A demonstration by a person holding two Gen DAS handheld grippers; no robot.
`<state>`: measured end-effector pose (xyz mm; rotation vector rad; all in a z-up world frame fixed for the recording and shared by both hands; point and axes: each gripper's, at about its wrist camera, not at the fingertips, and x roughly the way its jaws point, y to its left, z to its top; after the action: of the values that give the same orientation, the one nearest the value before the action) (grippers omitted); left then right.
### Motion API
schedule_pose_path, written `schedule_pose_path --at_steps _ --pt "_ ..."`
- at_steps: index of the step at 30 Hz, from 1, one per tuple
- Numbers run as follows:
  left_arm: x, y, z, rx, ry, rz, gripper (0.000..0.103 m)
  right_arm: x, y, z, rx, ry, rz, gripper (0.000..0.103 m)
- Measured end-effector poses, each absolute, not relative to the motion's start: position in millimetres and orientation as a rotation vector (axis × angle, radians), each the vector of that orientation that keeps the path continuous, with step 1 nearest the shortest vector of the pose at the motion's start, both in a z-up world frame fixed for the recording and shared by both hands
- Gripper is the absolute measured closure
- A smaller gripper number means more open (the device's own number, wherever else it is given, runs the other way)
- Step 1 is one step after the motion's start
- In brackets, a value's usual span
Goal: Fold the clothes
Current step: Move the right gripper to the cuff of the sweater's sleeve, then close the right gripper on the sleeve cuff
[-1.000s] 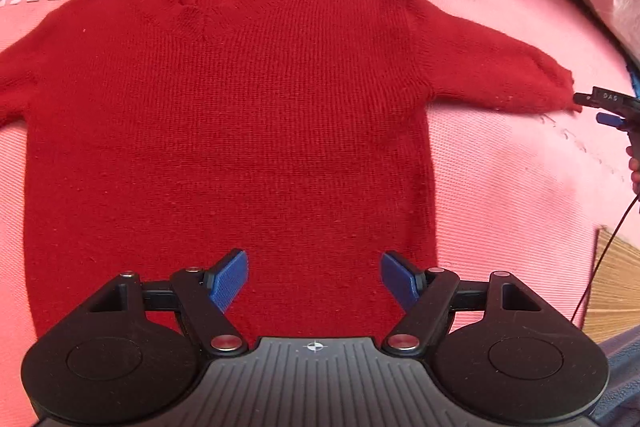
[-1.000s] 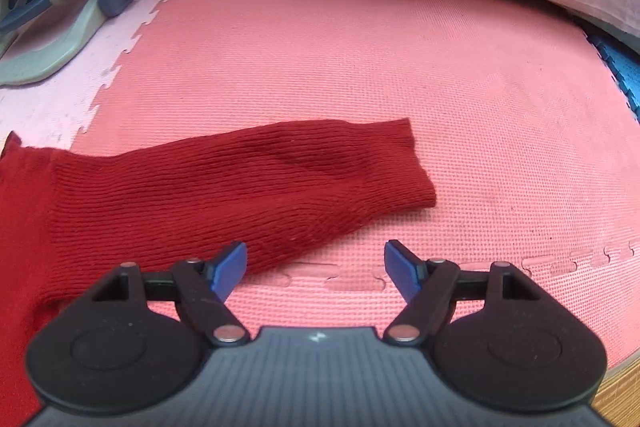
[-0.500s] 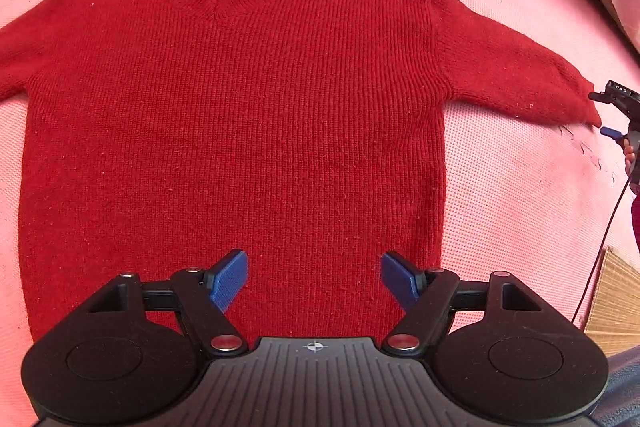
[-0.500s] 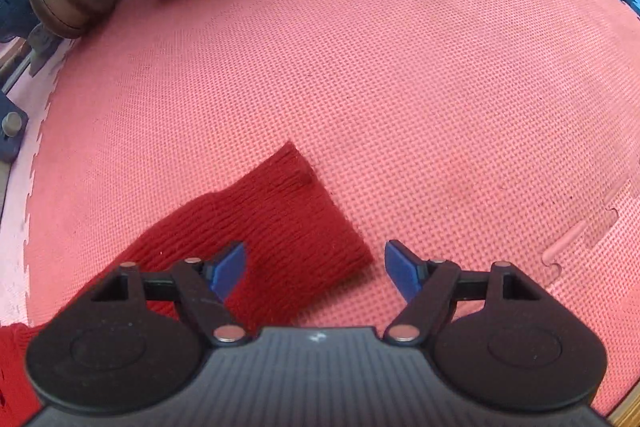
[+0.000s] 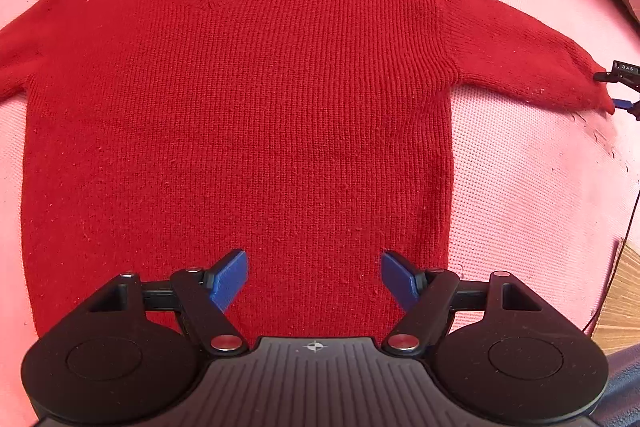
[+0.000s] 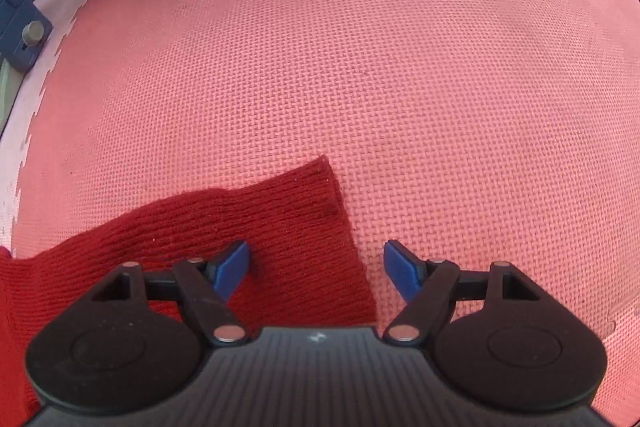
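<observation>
**Now: lining up on the sleeve cuff**

Flat on the pink foam floor mat (image 5: 520,195), the red sweater (image 5: 240,99) lies unfolded. The right claw (image 6: 316,263) gapes, empty, straddling the cuff (image 6: 304,227) edge; next it must pinch. The left claw (image 5: 314,279) hovers wide above the hem, holding nothing.

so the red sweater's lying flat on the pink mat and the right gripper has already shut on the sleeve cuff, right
Not quite. The right gripper is open: the right wrist view shows its jaws wide apart astride the cuff, not pinching it. The sweater does lie flat on the mat.
</observation>
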<state>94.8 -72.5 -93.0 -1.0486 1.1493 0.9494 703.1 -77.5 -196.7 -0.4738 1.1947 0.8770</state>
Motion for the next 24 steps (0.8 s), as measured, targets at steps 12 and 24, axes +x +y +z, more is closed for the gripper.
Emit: schedule_pose_path --at_steps 12,24 --pt "112.9 -73.6 -86.7 -0.993 1.155 0.892 0.027 701.6 -66.9 -194.0 -0.586 1.199 0.957 0.028" --pt "143.1 -83.1 -78.3 -0.875 1.185 0.814 0.027 700.6 -43.8 -198.5 -0.758 1.207 0.998 0.027"
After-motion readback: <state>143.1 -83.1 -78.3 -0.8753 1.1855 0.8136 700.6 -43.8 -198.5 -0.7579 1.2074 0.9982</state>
